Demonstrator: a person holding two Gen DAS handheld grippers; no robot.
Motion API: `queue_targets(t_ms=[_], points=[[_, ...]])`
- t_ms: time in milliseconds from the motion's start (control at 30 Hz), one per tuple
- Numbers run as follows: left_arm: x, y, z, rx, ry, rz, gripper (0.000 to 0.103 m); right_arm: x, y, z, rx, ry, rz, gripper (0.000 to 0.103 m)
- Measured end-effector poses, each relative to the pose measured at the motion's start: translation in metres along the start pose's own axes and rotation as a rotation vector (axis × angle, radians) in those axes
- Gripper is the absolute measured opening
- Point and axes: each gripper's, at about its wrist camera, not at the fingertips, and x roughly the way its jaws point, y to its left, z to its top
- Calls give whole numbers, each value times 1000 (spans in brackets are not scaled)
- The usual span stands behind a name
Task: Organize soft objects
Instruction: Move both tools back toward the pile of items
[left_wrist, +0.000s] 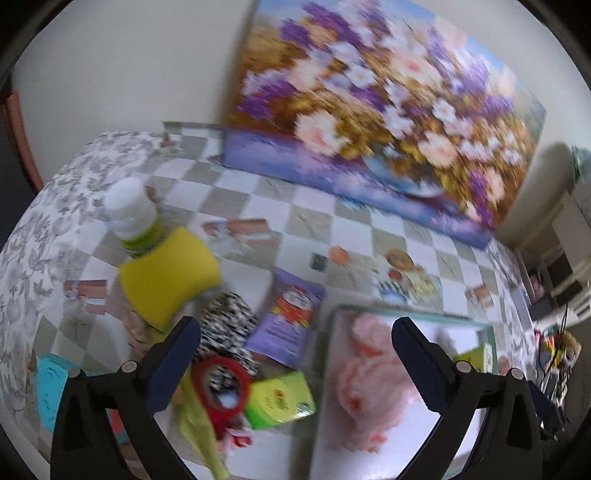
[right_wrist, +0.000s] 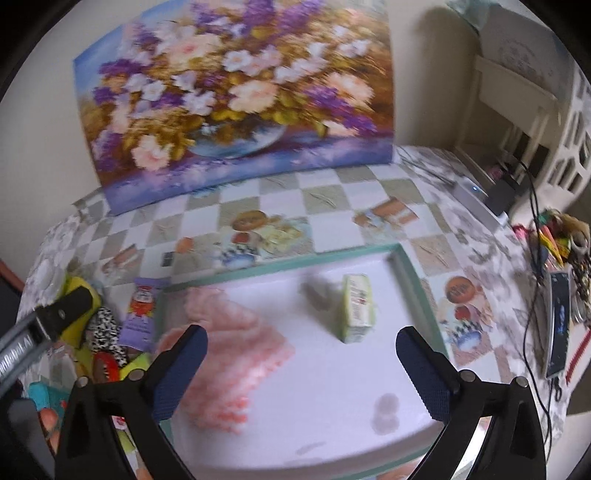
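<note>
The white tray (right_wrist: 402, 266) with its teal rim serves as the landmark on the checked tablecloth (right_wrist: 332, 195). Inside it, toward its left side, lies the pink fluffy cloth (right_wrist: 229, 354), loosely folded and flat on the tray floor.

The right gripper (right_wrist: 301, 354) hangs above the tray with its jaws spread wide and nothing between the pads. The cloth lies below and mostly under the left finger (right_wrist: 181, 369) of that gripper; the right-hand finger stands over bare tray floor. No pad touches the cloth. A pale green carton (right_wrist: 356, 308) stands in the tray beyond the cloth, toward the tray's far right corner, clear of both fingers.

The left gripper (left_wrist: 295, 358) also stands wide open and empty. In the left wrist view the pink fluffy cloth (left_wrist: 365, 376) lies in the tray (left_wrist: 406, 314) below the gap, nearer the right-hand finger, apart from the pads.

Left of the tray, on the tablecloth, sits a heap: a purple packet (left_wrist: 288, 317) just beside the tray's rim, a black-and-white patterned soft item (left_wrist: 229, 328), a red ring (left_wrist: 221, 384), a green box (left_wrist: 280, 398), a yellow sponge (left_wrist: 170, 273) and a white-capped bottle (left_wrist: 131, 214) behind it. A flower painting (right_wrist: 236, 96) leans on the wall beyond the tray's far edge.
</note>
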Motion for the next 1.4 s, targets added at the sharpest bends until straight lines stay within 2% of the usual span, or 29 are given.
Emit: queue_targets(t_ms=[167, 300, 433, 500, 700, 800, 1067, 1400], points=[[-2, 30, 6, -59, -20, 19, 103, 0, 18, -1, -22, -8, 20, 103], [-2, 44, 8, -67, -15, 20, 103, 4, 32, -5, -51, 12, 48, 103], [-2, 54, 11, -52, 16, 32, 103, 10, 52, -12, -69, 53, 132, 103], [-4, 62, 14, -62, 42, 54, 103, 14, 63, -13, -80, 73, 172, 103], [-13, 93, 19, -91, 49, 143, 103, 18, 97, -21, -145, 101, 240, 103], [-15, 110, 20, -136, 49, 158, 103, 20, 114, -24, -173, 116, 266, 103], [16, 129, 11, -174, 200, 159, 103, 35, 152, -37, -240, 194, 336, 102], [49, 128, 8, -164, 284, 151, 102, 60, 181, -49, -317, 247, 355, 69]])
